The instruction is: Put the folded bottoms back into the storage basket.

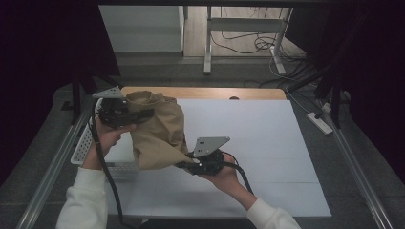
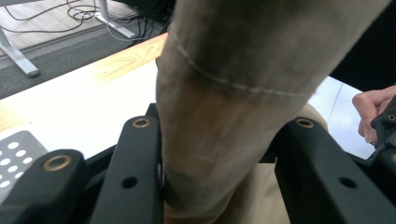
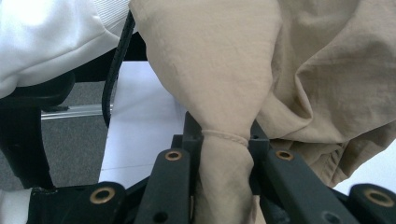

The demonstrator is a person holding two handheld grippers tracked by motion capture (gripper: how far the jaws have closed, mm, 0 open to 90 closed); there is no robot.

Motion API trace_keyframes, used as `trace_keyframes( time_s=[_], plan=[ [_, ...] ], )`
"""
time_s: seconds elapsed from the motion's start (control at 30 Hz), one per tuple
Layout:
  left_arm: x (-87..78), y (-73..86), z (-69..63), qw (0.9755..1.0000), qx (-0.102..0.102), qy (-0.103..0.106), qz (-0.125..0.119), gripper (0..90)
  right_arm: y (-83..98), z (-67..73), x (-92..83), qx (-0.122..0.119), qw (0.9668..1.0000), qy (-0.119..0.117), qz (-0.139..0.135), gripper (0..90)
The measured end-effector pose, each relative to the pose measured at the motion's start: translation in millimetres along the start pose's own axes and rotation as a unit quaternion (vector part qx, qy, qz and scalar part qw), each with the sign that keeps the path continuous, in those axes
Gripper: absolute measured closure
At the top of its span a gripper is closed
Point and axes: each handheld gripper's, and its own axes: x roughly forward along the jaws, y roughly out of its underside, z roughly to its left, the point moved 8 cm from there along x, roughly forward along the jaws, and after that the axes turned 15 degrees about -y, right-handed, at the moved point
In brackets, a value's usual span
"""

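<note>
Tan cloth garment (image 1: pixel 157 129) hangs slanted between left gripper (image 1: pixel 125 114) and right gripper (image 1: pixel 191 164)

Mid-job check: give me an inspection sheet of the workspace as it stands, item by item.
Surface: white table, wooden strip along its far edge.
Job's things: tan cloth held up off the table between both grippers.
Clutter: white perforated tray at the table's left edge.
Grippers: left gripper shut on the cloth's upper part; right gripper shut on a lower corner.
Cables: a black cable trails from each gripper; loose cables on the floor behind.
Surroundings: desk frame, power strip, dark curtains.
</note>
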Motion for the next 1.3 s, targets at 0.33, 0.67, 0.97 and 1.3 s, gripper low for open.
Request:
trace_keyframes(
  time_s=[0.33,0.67,0.97,1.3],
  plan=[
    [-6.5,1.4,9.3,0.9999,-0.011,-0.006,-0.002,62.8,-7.0,-3.4,5.7,-0.004,1.0,-0.004,-0.005,76.8],
    [-13.9,7.3,21.4,0.9998,-0.017,-0.012,0.004,62.8,-16.4,-4.6,16.4,-0.008,0.9999,-0.008,-0.008,76.8],
    [-25.0,5.2,33.6,0.9997,-0.016,-0.018,-0.002,62.8,-25.4,-7.3,27.0,-0.008,0.9999,-0.008,-0.011,76.8],
    [-36.9,6.2,54.4,0.9992,-0.022,-0.035,-0.001,62.8,-38.2,-16.0,44.0,-0.006,0.9999,-0.01,-0.011,76.8]
  ],
)
